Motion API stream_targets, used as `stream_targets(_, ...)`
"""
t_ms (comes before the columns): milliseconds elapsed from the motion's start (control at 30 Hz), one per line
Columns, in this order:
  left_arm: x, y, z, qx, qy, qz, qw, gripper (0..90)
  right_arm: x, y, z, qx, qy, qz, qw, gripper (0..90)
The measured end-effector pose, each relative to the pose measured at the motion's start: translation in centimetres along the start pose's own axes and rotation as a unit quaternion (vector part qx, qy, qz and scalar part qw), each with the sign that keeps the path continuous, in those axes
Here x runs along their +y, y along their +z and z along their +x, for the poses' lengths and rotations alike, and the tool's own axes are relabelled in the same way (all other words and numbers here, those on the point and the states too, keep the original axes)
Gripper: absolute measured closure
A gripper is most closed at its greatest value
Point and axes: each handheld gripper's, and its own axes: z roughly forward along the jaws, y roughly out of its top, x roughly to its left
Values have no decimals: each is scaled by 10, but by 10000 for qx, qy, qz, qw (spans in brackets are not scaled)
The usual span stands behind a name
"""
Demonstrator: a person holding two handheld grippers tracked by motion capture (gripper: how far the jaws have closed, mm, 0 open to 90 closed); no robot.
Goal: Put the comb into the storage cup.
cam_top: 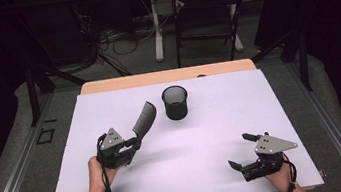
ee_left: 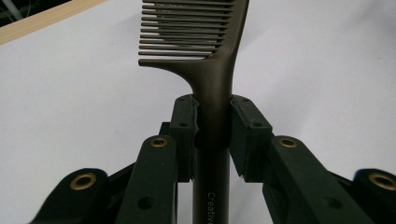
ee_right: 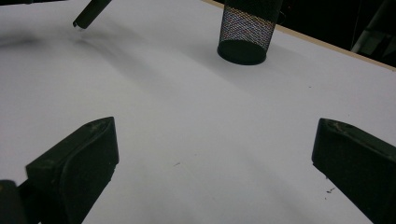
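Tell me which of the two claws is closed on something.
The left claw: its jaws clamp the handle of the dark brown plastic comb, held off the white table. The right claw stands wide open with nothing between its jaws.

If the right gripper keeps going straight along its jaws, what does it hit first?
Probably nothing close: the open right gripper faces bare white table. Farther on stands the mesh cup, seemingly slightly right of its line.

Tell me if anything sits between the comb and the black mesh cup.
Nothing visible does. The left hand-held gripper holds the comb by its handle, and only bare white table lies between it and the mesh cup.
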Motion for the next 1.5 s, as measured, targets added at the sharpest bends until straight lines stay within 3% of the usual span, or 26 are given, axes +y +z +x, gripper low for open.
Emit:
stream_targets(400, 4, 5, 2, 90, -166, -205, 9996, 727, 0, 1, 0, -7, 23, -10, 10000, 4)
stream_targets(1033, 18, 15, 1, 146, -131, -501, 9986, 727, 0, 2, 0, -22, 46, -6, 10000, 0)
stream_targets(1500, 27, 23, 5, 91, -141, -573, 9982, 727, 0, 2, 0, -8, 22, 1, 10000, 0)
